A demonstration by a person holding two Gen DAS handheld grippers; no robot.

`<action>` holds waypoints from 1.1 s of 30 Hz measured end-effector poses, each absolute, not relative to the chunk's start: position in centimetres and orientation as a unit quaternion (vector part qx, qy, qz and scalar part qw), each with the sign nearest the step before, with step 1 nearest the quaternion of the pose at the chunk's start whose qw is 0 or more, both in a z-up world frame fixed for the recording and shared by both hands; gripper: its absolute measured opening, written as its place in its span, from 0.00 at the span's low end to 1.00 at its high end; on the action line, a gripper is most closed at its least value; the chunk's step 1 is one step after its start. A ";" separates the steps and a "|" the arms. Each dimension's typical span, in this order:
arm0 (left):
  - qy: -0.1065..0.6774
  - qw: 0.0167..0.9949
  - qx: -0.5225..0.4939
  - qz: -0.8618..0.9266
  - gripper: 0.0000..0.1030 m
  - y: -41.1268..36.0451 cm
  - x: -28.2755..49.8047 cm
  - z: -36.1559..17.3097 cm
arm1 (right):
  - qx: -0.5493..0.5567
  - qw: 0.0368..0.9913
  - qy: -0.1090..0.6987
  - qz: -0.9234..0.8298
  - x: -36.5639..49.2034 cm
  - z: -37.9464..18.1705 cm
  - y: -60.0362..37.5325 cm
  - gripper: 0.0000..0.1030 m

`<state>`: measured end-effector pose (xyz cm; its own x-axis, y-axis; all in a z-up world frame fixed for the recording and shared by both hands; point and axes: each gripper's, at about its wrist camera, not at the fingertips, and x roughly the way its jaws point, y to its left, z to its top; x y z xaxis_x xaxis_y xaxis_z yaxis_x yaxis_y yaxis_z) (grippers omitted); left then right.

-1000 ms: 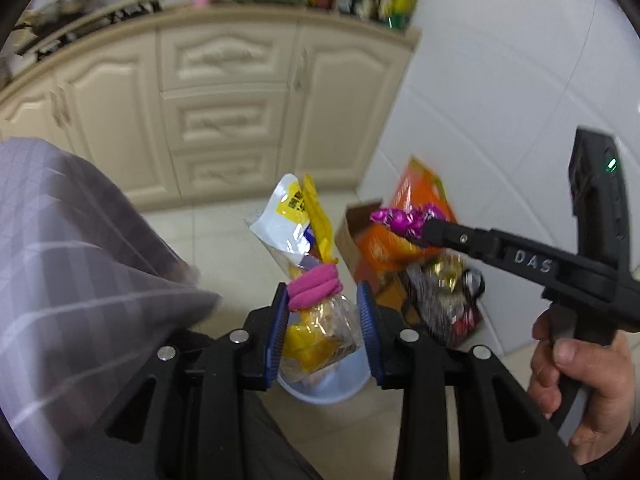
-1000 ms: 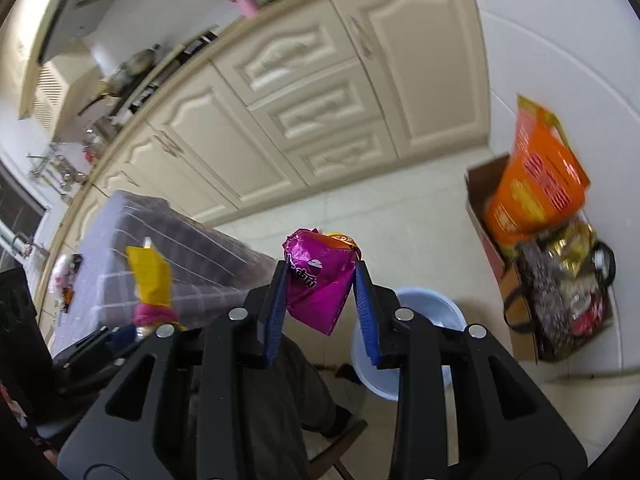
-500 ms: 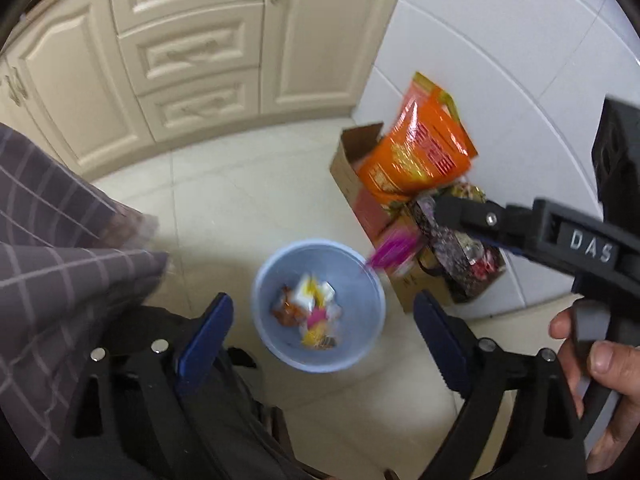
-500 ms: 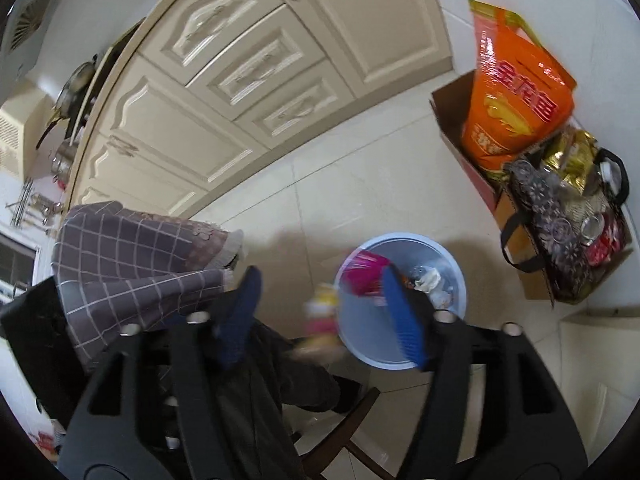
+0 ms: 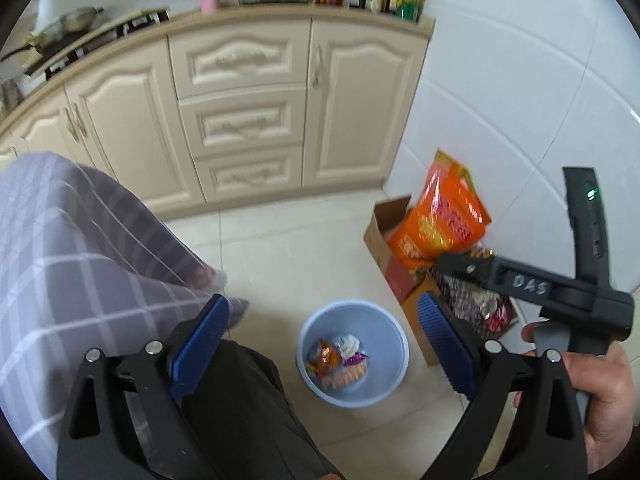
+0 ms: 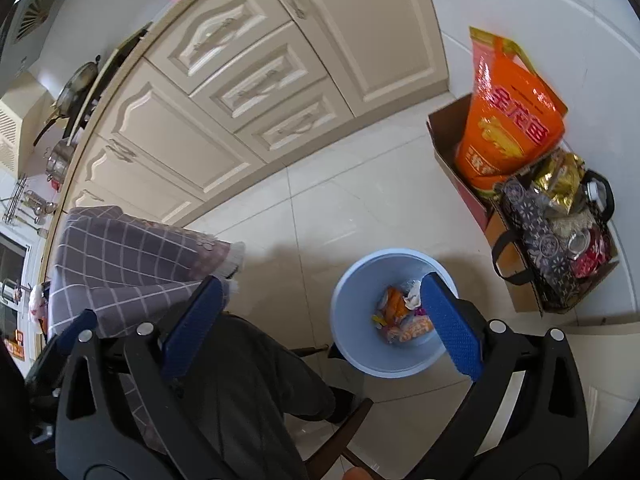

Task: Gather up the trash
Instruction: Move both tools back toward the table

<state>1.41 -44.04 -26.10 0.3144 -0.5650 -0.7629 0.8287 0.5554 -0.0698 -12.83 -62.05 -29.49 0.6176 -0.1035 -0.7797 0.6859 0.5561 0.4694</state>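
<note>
both hand-held grippers, left hand-held gripper point(image 5: 322, 344) and right hand-held gripper point(image 6: 320, 322), spread empty; wrappers point(image 5: 338, 362) in bin point(image 5: 386, 388) look light, crinkly: pinch an edge.

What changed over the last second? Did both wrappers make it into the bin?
Both let go. The left gripper opened and dropped its yellow snack bag; the right gripper opened and dropped the purple wrapper. Both jaws now stand wide and empty above the blue bin, and the wrappers lie inside with the other trash. The bin, cardboard box and orange bag stayed put.
</note>
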 end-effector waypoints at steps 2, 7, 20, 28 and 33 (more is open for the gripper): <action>0.373 0.801 0.162 -0.439 0.91 -43.4 1.2 -24.6 | 0.398 0.811 0.355 -0.239 -12.4 -28.3 -61.6 0.94; 0.338 0.826 0.132 -0.432 0.91 -40.8 1.5 -20.7 | 0.373 0.837 0.337 -0.217 -10.8 -24.6 -59.8 0.94; 0.273 0.883 0.077 -0.375 0.93 -32.3 4.0 -14.0 | 0.308 0.890 0.308 -0.135 -4.5 -16.7 -53.1 0.94; 0.243 0.916 0.047 -0.315 0.93 -25.3 6.3 -11.1 | 0.270 0.913 0.295 -0.079 -0.4 -12.8 -48.0 0.94; 0.230 0.934 0.036 -0.272 0.93 -20.8 7.4 -10.1 | 0.246 0.924 0.291 -0.037 2.5 -10.9 -44.1 0.94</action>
<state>7.37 -20.78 -10.13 0.7457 -0.4917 -0.4497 0.5251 0.8491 -0.0577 2.49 -44.06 -10.92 0.8277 0.0751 -0.5562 0.2113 0.8763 0.4329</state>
